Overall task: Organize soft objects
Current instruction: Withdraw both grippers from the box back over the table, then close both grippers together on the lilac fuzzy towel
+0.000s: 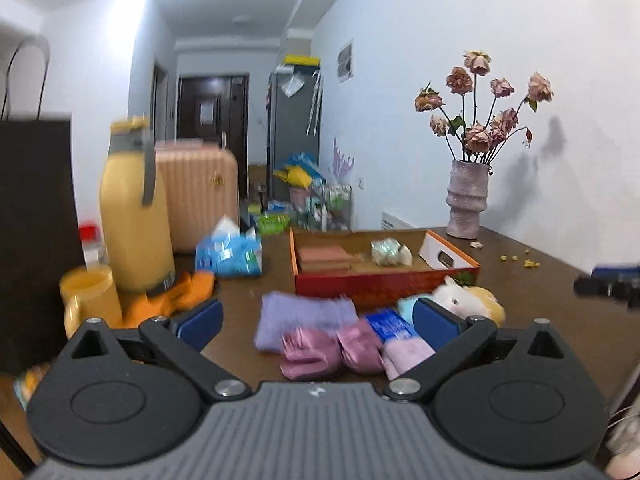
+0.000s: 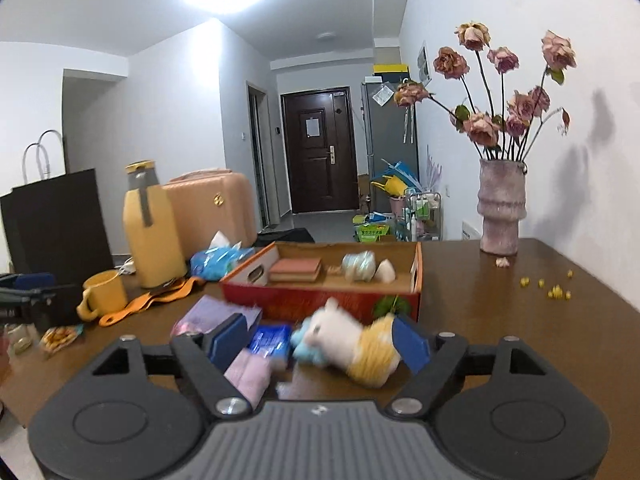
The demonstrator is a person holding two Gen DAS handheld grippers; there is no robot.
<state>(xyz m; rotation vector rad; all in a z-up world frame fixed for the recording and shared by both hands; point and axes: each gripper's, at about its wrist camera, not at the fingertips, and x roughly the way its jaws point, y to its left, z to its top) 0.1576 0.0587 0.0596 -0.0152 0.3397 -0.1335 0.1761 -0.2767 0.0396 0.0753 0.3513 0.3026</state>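
A white-and-yellow plush toy [image 2: 352, 344] is lying on the brown tabletop [image 2: 520, 320] just in front of the red cardboard box [image 2: 320, 300], beside a lilac towel [image 1: 304, 316], pink cloth rolls [image 1: 332, 348] and a blue packet [image 1: 390, 324]. The right tongs [image 2: 320, 340] are gaping wide around the toy, pads not pressing it, while the left tongs [image 1: 316, 316] are standing fully released over the towel and rolls, grasping nothing. Farther back, a yellow jug [image 1: 132, 208], a yellow mug [image 2: 104, 292] and a vase of dried roses [image 2: 502, 208] are standing on the tabletop.
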